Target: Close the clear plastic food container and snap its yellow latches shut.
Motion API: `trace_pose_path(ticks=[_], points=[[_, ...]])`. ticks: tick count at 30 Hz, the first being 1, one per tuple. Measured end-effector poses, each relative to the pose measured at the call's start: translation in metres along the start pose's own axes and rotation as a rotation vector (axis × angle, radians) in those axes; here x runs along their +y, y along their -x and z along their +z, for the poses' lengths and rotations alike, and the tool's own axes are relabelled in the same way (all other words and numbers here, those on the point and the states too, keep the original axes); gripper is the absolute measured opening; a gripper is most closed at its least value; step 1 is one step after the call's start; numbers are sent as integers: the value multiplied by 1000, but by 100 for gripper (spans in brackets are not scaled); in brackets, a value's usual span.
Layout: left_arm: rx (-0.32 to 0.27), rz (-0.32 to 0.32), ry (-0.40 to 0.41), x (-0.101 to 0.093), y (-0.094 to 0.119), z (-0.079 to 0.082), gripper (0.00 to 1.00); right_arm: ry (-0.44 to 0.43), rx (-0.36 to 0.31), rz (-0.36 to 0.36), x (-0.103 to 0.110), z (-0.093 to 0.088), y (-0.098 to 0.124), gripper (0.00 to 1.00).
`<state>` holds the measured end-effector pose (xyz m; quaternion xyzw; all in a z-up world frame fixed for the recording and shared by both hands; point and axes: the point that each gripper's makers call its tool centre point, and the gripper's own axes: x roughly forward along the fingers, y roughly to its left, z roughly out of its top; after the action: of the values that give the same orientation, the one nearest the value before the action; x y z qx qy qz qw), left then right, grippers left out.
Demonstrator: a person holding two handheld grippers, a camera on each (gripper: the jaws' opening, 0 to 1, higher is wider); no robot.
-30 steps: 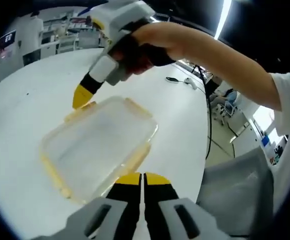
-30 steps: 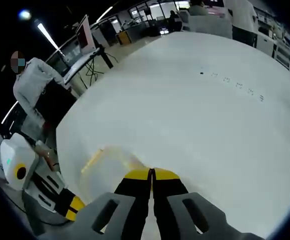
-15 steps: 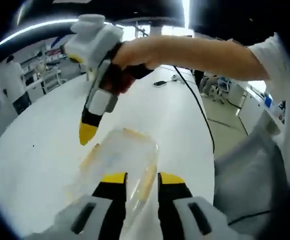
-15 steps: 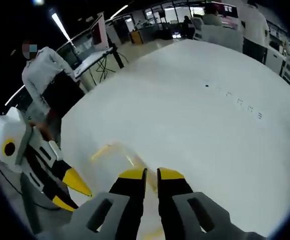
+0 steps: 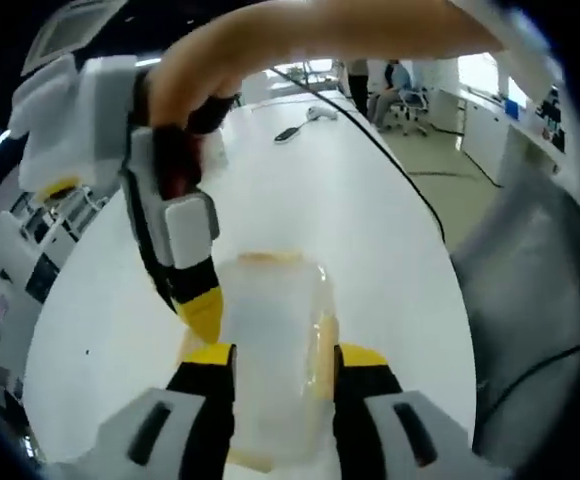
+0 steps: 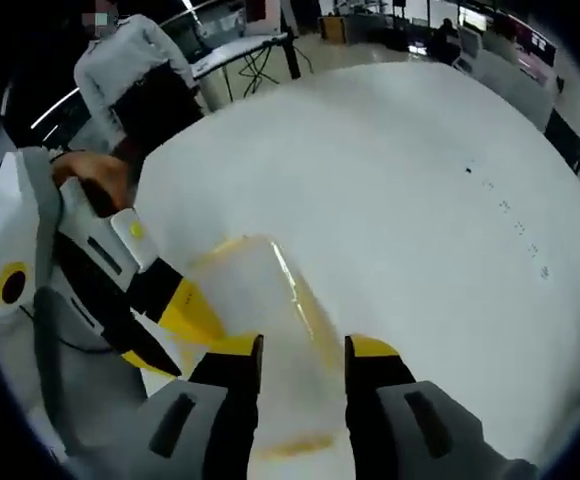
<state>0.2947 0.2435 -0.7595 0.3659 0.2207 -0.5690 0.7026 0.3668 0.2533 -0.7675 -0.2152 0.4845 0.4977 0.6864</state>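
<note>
Cable (image 5: 390, 165) beyond container (image 5: 270, 350)

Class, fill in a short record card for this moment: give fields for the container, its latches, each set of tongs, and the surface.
container: clear plastic food container lying on the table, lid on
latches: yellow latch along its edges; whether snapped cannot be told
left tongs: left tongs open, jaws on either side of the container
right tongs: right tongs open, jaws straddling the container's near end
surface: white table
</note>
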Motion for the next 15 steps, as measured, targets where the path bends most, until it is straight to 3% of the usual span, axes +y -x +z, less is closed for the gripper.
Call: trace_pose_path(ticks=[8, 15], points=[[34, 2, -90, -2, -5, -4, 34, 73, 70, 3, 1, 0, -2, 34], [37, 1, -113, -2, -8, -3, 36, 126, 141, 17, 2, -5, -7, 36]])
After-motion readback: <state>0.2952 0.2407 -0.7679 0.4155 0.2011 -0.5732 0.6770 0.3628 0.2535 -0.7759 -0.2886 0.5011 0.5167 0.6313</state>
